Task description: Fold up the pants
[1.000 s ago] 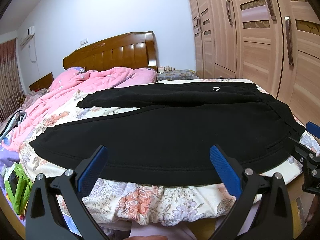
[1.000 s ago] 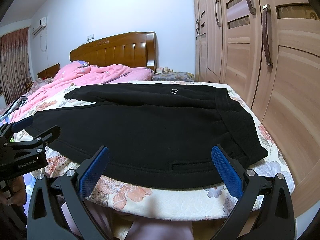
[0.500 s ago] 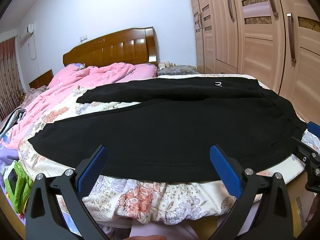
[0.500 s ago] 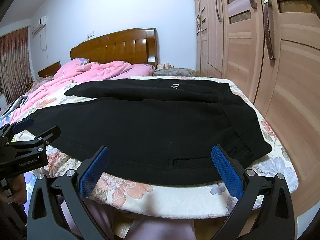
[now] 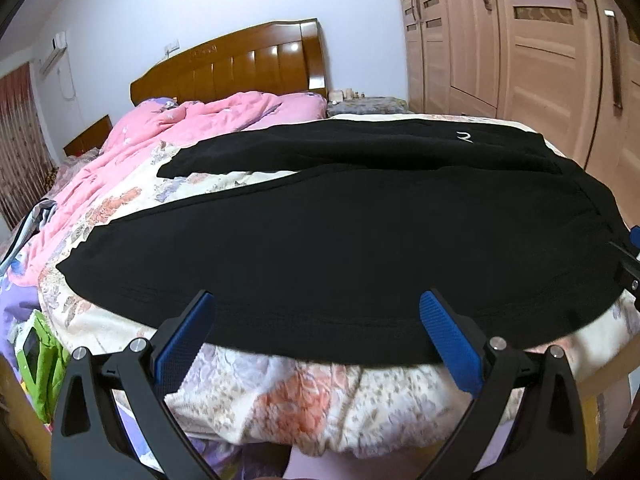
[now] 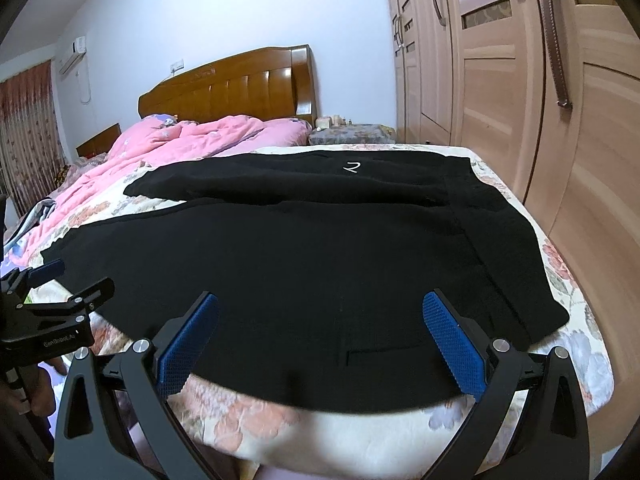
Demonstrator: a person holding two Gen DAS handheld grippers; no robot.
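Left wrist view: we see our left gripper [image 5: 318,340] with its blue-padded fingers [image 5: 184,338] spread wide and nothing between them, poised at the near edge of the black fleece pants [image 5: 340,240]. The pants lie spread flat across the floral-printed bedsheet [image 5: 304,408], their near leg running from 9 o'clock to 3 o'clock in front of us and the far leg stretched behind it toward 11 o'clock. A small white logo [image 5: 464,136] sits on the far leg at about 1 o'clock. A crumpled pink quilt [image 5: 168,136] is heaped at 10 o'clock, before the glossy brown wooden headboard [image 5: 240,64], and the light wooden wardrobe doors [image 5: 540,48] fill 2 o'clock.

In the right wrist view our right gripper [image 6: 320,340] likewise stands wide apart and empty, its pads [image 6: 454,342] just over the near hem of the pants [image 6: 320,260] beside the waistband end [image 6: 516,264] at 2 o'clock (a stitched pocket outline shows between the pads). The left gripper [image 6: 60,280] appears at 9 o'clock, also parted, at the cuff end of the near leg; whether it touches the cloth we cannot tell. The bedsheet [image 6: 576,320] shows at 3 o'clock.
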